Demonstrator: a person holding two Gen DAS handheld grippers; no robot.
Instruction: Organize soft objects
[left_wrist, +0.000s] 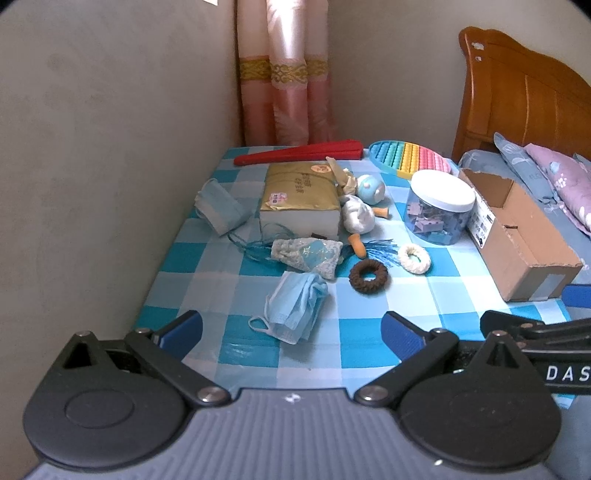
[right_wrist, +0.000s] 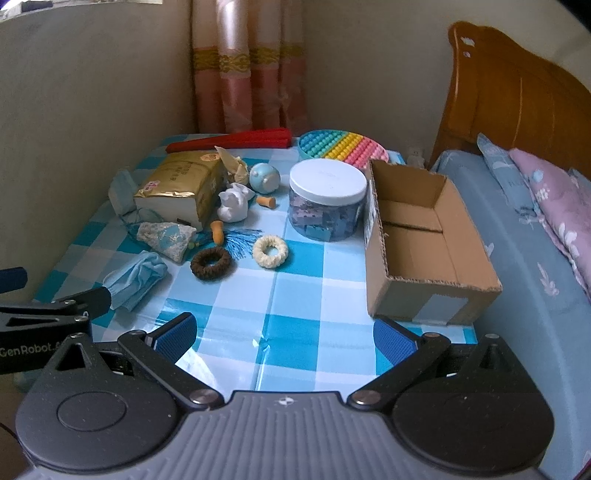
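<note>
Between the spread, empty jaws of the left gripper (left_wrist: 291, 334) lies a crumpled blue face mask (left_wrist: 295, 308), one ear loop trailing toward the near table edge. Ahead and left of those jaws a second face mask (left_wrist: 218, 209) leans against a gold tissue pack (left_wrist: 300, 197), which hides part of it. Just beyond the near mask sits a lace sachet (left_wrist: 306, 254) with thin blue strings on one side and a blue tassel (left_wrist: 380, 251) on the other, an orange earplug (left_wrist: 357, 245) touching the tassel. Ahead and right of the left jaws are a brown knitted scrunchie (left_wrist: 368, 275) and a cream scrunchie (left_wrist: 414, 258), near each other but apart. Behind them a white crumpled lump (left_wrist: 357, 218) is too vague to name, and a small blue round toy (left_wrist: 371, 188) stands beside it. The right gripper (right_wrist: 284, 336) is also released and holds nothing, its jaws over bare blue-checked tablecloth (right_wrist: 295, 295) with free room out to the scrunchies. Straight ahead of these jaws stands a clear jar (right_wrist: 327, 201) with a white lid, its contents small bluish pieces hard to make out. Ahead and right of the right jaws an open, empty cardboard box (right_wrist: 424, 266) stands at the table's right edge, against the bed (right_wrist: 517, 288). Along the far edge lie a red folded fan (right_wrist: 231, 141) and a rainbow pop-it pad (right_wrist: 341, 144), partly hidden by jar and box. A wall closes the table's left side; in the left wrist view the box's near end is cut by the right gripper's arm.
</note>
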